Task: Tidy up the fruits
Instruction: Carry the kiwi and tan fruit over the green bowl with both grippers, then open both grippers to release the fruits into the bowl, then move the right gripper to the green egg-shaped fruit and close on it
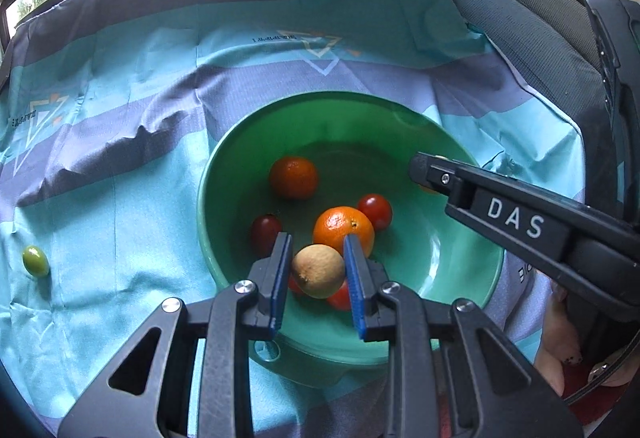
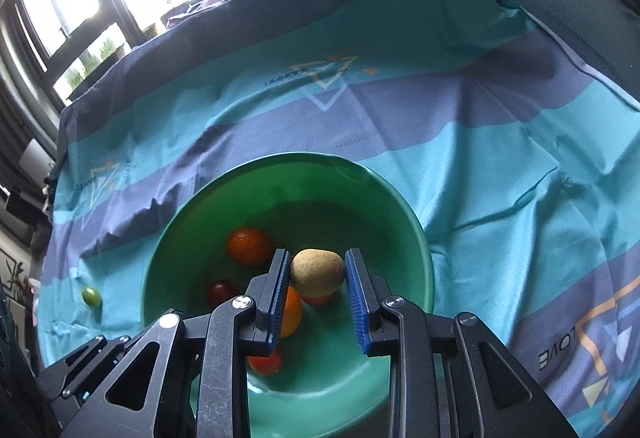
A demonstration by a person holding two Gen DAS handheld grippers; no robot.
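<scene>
**Two loads over the bowl, one fruit left out on the cloth**

The striped teal cloth (image 1: 120, 177) lies wide and mostly bare, rumpled to the far left of the green bowl (image 1: 208, 173), which sits just under both tools. The left gripper (image 1: 317, 240) is clenched on a tan fruit (image 1: 318, 272), which fills the gap between the blue pads, above the near half of the bowl. The right gripper (image 2: 316, 254) likewise clasps another tan fruit (image 2: 318, 272), its long axis running across from pad to pad. Each drop is straight down; oranges (image 1: 344, 228) and small red fruits crowd the floor, but the far right stays open. A small green fruit (image 1: 36, 261) lies on the cloth well left of the bowl, nearer the left gripper.
</scene>
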